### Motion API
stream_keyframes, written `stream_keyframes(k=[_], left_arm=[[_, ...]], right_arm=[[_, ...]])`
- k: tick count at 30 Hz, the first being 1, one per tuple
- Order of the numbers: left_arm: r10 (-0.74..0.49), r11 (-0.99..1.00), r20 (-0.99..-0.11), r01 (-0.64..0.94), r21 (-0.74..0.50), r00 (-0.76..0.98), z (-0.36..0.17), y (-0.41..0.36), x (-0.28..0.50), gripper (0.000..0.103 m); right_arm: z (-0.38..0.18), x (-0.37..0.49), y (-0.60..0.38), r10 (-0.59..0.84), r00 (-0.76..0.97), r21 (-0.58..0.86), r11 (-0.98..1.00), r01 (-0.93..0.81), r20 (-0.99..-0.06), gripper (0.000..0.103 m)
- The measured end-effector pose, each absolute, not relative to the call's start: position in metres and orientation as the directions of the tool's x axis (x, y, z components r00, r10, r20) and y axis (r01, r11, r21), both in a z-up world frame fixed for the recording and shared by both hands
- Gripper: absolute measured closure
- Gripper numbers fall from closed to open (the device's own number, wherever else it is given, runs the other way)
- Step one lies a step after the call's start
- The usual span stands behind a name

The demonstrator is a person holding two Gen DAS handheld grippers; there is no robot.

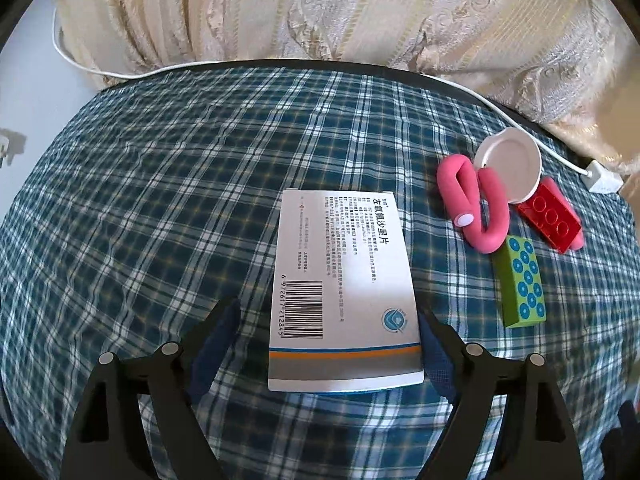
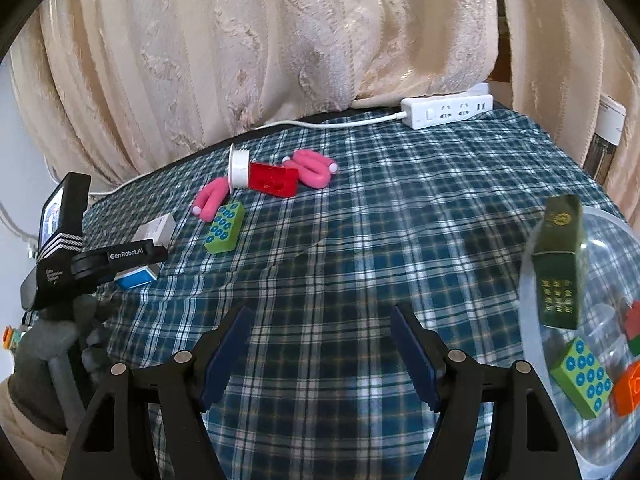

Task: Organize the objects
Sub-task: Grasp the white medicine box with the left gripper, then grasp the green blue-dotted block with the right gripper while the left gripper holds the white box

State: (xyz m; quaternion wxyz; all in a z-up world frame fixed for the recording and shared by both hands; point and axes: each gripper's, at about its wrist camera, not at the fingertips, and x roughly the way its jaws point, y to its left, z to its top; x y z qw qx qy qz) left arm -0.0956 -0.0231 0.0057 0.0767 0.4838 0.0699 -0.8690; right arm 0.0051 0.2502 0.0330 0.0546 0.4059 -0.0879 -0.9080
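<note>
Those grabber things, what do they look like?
Each gripper, left and right, has black plastic arms with silver round rivets and flat dark blue pads. Seen from the right wrist, the left one's black body reads "GenRobot.AI" in white.

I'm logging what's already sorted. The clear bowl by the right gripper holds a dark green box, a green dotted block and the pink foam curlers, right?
Not the pink foam curlers: the right wrist view shows them on the plaid cloth. The clear bowl holds the dark green box and a green dotted block.
</note>
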Motion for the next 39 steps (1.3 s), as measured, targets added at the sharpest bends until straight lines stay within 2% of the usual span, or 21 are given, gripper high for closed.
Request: stream_keyframes(k=[2, 4, 5, 6, 8, 25, 27, 39], left_arm=[[-0.056, -0.98, -0.85, 0.191, -0.053, -0.524, 0.006, -0.025, -0.097, 0.02], [-0.056, -0.982, -0.845, 0.182, -0.05, -0.532, 0.007, -0.027, -0.099, 0.027], [-0.063, -0.984, -0.843, 0.177, -0.038, -0.534, 0.008, -0.028, -0.099, 0.036], [-0.064, -0.984, -0.843, 0.174, -0.036, -0.535, 0.009, -0.029, -0.099, 0.039], [-0.022, -0.984, -0.845, 0.163, -0.078, -0.534, 0.012, -0.033, -0.099, 0.039], [-0.005, -0.982, -0.78, 0.149, -0.114, -0.626, 0.052, -0.036, -0.078, 0.039], [-0.001, -0.982, -0.783, 0.149, -0.117, -0.622, 0.052, -0.036, -0.078, 0.039], [0.003, -0.977, -0.783, 0.165, -0.135, -0.623, 0.054, -0.04, -0.077, 0.039]], right_arm=[[0.033, 0.0, 0.243, -0.169, -0.661, 0.192, -0.981, 0.04, -0.731, 0.027], [0.032, -0.006, 0.237, -0.171, -0.657, 0.183, -0.982, 0.051, -0.734, 0.027], [0.03, -0.011, 0.233, -0.172, -0.652, 0.178, -0.982, 0.058, -0.738, 0.027], [0.028, -0.015, 0.23, -0.168, -0.648, 0.172, -0.983, 0.059, -0.742, 0.027], [0.025, -0.024, 0.225, -0.165, -0.642, 0.162, -0.985, 0.065, -0.748, 0.027], [0.01, -0.095, 0.164, -0.185, -0.61, 0.121, -0.982, 0.145, -0.77, 0.027], [0.009, -0.1, 0.159, -0.182, -0.609, 0.113, -0.982, 0.15, -0.772, 0.031], [0.008, -0.114, 0.141, -0.198, -0.608, 0.113, -0.978, 0.177, -0.769, 0.035]])
